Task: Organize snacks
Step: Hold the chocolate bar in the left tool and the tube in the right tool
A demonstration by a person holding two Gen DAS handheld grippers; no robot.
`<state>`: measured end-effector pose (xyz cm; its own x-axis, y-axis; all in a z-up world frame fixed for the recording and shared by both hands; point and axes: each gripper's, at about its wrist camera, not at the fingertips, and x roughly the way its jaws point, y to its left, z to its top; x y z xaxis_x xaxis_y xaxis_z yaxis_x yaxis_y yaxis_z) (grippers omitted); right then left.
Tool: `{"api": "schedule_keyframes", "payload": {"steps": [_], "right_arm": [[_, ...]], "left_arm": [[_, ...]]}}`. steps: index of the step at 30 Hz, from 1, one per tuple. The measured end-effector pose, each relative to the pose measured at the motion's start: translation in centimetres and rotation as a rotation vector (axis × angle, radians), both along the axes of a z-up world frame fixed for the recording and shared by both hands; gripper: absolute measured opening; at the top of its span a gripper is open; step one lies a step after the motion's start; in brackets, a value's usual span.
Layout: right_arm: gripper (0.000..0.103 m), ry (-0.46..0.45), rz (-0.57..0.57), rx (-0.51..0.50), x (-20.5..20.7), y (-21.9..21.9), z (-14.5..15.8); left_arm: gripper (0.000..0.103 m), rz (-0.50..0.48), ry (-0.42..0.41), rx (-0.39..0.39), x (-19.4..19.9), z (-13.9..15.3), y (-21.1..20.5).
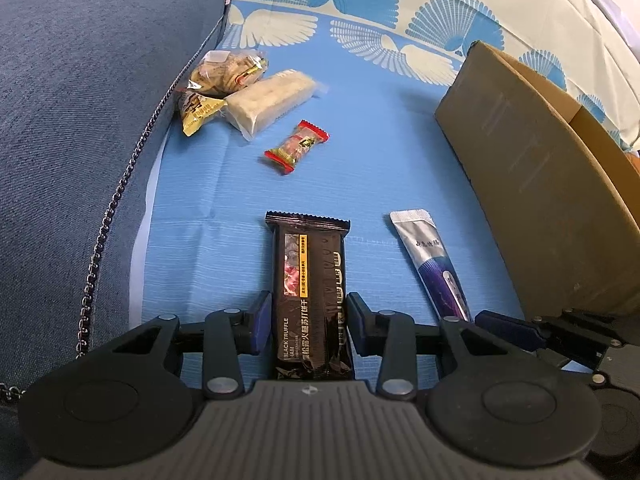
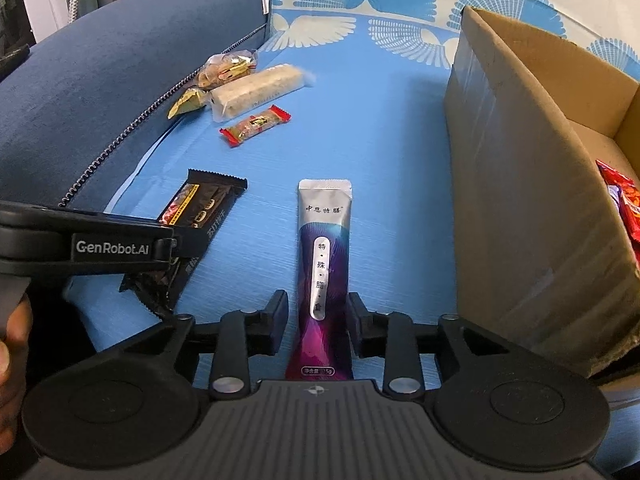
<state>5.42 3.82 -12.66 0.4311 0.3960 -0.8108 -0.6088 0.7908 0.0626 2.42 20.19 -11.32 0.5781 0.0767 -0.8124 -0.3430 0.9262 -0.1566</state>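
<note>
A black truffle cracker pack [image 1: 310, 292] lies on the blue sheet between the fingers of my left gripper [image 1: 309, 320]; the pads touch its sides. It also shows in the right wrist view [image 2: 196, 224]. A silver and purple sachet [image 2: 325, 264] lies between the fingers of my right gripper [image 2: 319, 320], with small gaps on both sides. The sachet also shows in the left wrist view [image 1: 430, 260]. A cardboard box [image 2: 520, 200] stands at the right, with a red snack bag [image 2: 624, 208] inside.
A red-ended candy [image 1: 297, 146], a long white bar [image 1: 268, 100], a yellow packet [image 1: 198, 110] and a clear bag of snacks [image 1: 228, 70] lie further back by the dark blue cushion [image 1: 80, 120]. The box [image 1: 540, 184] borders the right side.
</note>
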Motion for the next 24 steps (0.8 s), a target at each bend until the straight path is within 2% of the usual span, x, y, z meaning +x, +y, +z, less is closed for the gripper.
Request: {"api": "schedule_keyframes", "payload": {"steps": [2,6,8,16,20,22,24], "right_arm": [[0.034,0.004,0.005,0.002,0.1,0.1,-0.1],[0.019,-0.016,0.034,-0.003,-0.3,0.3,0.1],[0.017,-0.04,0.047,-0.006,-0.5,0.5,0.4],[0.016,-0.063,0.037,0.013,-0.5,0.2,1.2],[0.021,0.007,0.048,0.004,-0.4,0.4,0.5],[0.022,-0.003,0.043,-0.001,-0.5,0.5,0.5],[0.033,-0.001,0.04,-0.001,-0.4,0.6,0.5]], "left_arm": [[0.044,-0.001,0.002,0.002,0.0,-0.1,0.0],[0.044,0.0,0.006,0.005,0.1,-0.1,-0.1],[0.044,-0.001,0.005,0.007,0.1,0.0,-0.1],[0.042,0.001,-0.015,0.012,-0.2,0.2,-0.1],[0.043,0.002,-0.009,0.002,-0.3,0.2,-0.1],[0.043,0.004,-0.002,-0.005,-0.2,0.1,0.0],[0.043,0.005,-0.001,-0.008,-0.2,0.1,0.1]]}}
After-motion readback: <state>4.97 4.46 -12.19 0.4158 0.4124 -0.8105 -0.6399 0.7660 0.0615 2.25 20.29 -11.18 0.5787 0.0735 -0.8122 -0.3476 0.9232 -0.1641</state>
